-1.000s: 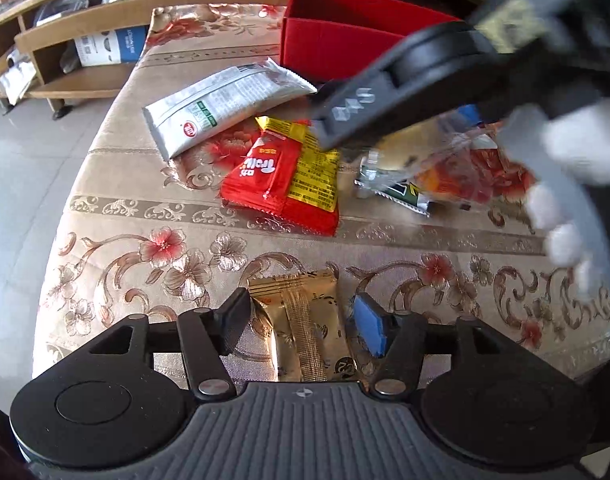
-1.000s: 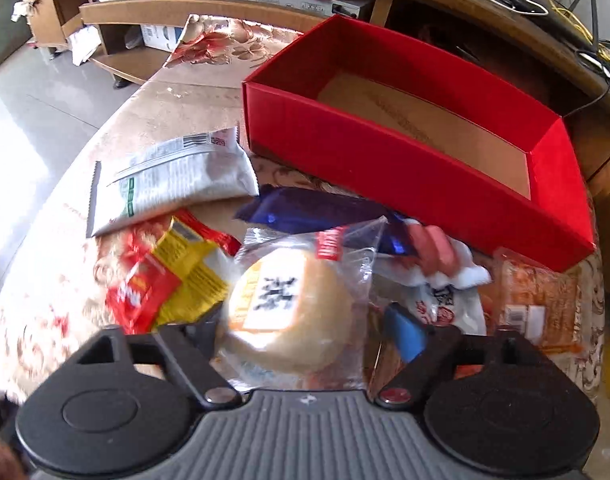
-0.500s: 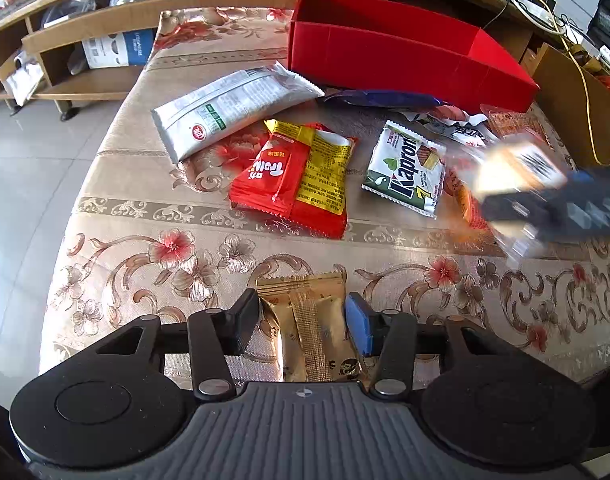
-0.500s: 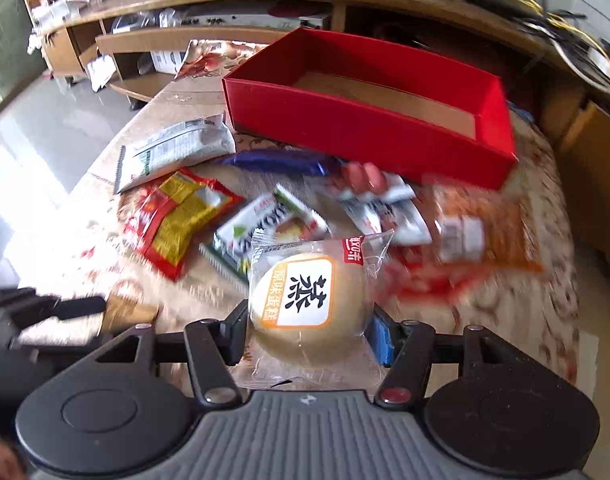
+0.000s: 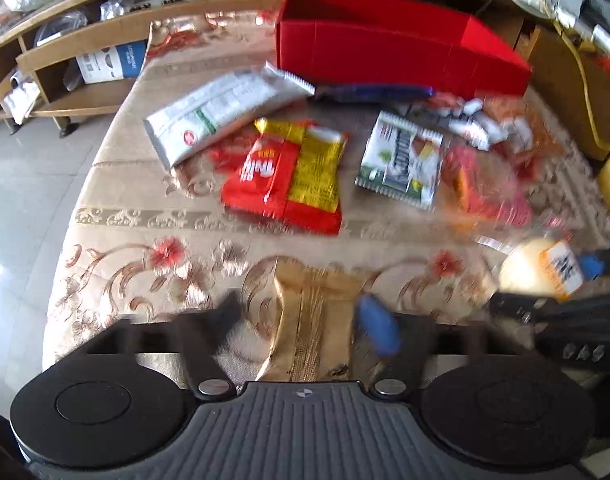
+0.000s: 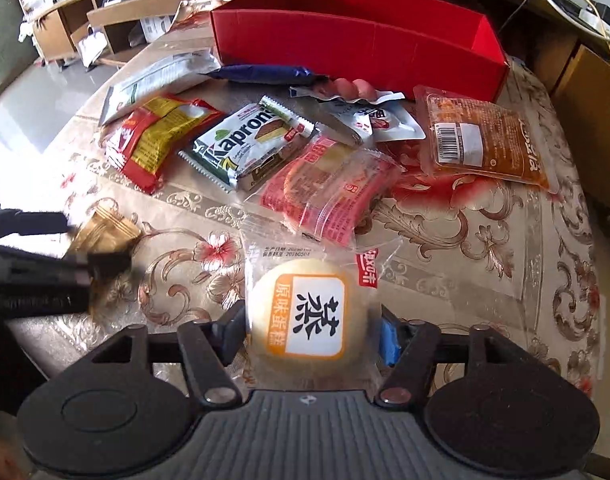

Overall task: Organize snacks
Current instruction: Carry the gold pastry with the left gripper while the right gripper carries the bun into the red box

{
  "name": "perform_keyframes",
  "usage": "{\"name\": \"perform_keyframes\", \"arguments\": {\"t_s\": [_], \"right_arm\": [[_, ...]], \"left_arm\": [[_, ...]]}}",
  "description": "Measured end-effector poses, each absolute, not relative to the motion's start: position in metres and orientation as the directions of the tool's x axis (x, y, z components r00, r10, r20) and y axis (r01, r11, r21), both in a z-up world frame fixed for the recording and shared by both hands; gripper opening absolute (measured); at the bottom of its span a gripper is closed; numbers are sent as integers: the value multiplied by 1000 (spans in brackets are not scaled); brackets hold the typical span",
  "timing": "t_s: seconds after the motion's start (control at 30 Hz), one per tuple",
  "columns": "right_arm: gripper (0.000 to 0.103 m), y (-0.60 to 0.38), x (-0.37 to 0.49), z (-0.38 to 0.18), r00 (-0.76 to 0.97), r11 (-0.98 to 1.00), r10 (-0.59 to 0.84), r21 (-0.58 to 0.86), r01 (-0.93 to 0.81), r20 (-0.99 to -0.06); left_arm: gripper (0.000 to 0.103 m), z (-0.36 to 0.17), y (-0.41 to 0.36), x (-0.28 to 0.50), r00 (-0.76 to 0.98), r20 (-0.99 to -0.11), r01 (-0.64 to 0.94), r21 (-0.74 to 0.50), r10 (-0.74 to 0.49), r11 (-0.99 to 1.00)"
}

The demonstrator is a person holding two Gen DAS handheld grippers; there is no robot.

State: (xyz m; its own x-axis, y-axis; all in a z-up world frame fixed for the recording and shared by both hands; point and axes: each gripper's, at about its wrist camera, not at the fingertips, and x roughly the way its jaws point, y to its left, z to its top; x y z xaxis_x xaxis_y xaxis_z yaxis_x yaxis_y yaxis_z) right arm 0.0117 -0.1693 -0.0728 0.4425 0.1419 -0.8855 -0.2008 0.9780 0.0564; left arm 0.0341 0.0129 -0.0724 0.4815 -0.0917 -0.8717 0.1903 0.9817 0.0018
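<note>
A: Right tongs (image 6: 311, 330) grip the bun (image 6: 305, 316), low over the counter (image 6: 485, 248). Left tongs (image 5: 301, 320) have just been opening, jaws clear of the gold packet (image 5: 317, 320) between them.

B: Box (image 6: 361, 40) looks empty; every snack remains outside it.

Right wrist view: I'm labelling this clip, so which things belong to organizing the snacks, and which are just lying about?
Belongs to the job:
- round cake packet between the right claw's fingers
- gold packet between the left claw's spread fingers
- red box
- Kaprons wafer pack
- red-and-yellow pack
- orange pouch

Just lying about:
- wooden shelves
- cables
</note>
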Motion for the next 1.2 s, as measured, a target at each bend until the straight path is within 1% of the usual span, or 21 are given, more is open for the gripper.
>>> {"name": "perform_keyframes", "arguments": {"t_s": [0.07,0.1,0.13,0.27,0.33,0.37,0.4,0.43,0.47,0.5,0.53,0.63,0.87,1.2], "right_arm": [[85,-168,9,-75,445,975,157,67,-213,-882],[90,-168,9,-78,443,973,166,74,-217,-881],[100,-167,8,-79,440,969,181,83,-232,-880],[101,-167,9,-82,435,968,186,89,-234,-881],[101,-169,10,-80,425,968,196,103,-230,-884],[95,-170,11,-80,420,969,199,112,-222,-885],[89,-173,10,-78,426,972,193,113,-206,-884],[73,-175,9,-76,436,976,171,92,-196,-884],[64,-176,7,-74,448,979,141,58,-194,-883],[60,-175,4,-73,455,979,129,40,-200,-881],[54,-175,2,-72,462,978,127,34,-204,-878],[53,-177,1,-70,462,979,129,38,-201,-877],[52,-179,-3,-58,487,978,156,66,-197,-860],[52,-177,-1,-26,553,975,193,97,-198,-810]], "left_arm": [[89,-74,13,31,484,-872,196,25,-75,980],[89,-74,13,30,485,-872,199,31,-71,979],[89,-75,12,30,485,-872,200,33,-69,979],[87,-74,11,30,489,-870,192,46,-55,980],[81,-73,11,30,493,-868,194,44,-58,980],[79,-72,10,29,492,-868,198,43,-62,979],[73,-71,10,29,492,-868,202,41,-66,978],[66,-70,11,27,493,-867,207,41,-68,978],[61,-68,12,26,494,-867,209,39,-71,977],[51,-67,12,26,493,-867,209,37,-72,977],[49,-67,13,26,490,-869,207,34,-73,978],[46,-66,11,25,490,-869,215,46,-67,975],[46,-61,12,23,480,-872,215,15,-92,976],[46,-28,4,24,545,-830,224,8,-118,974]]}}
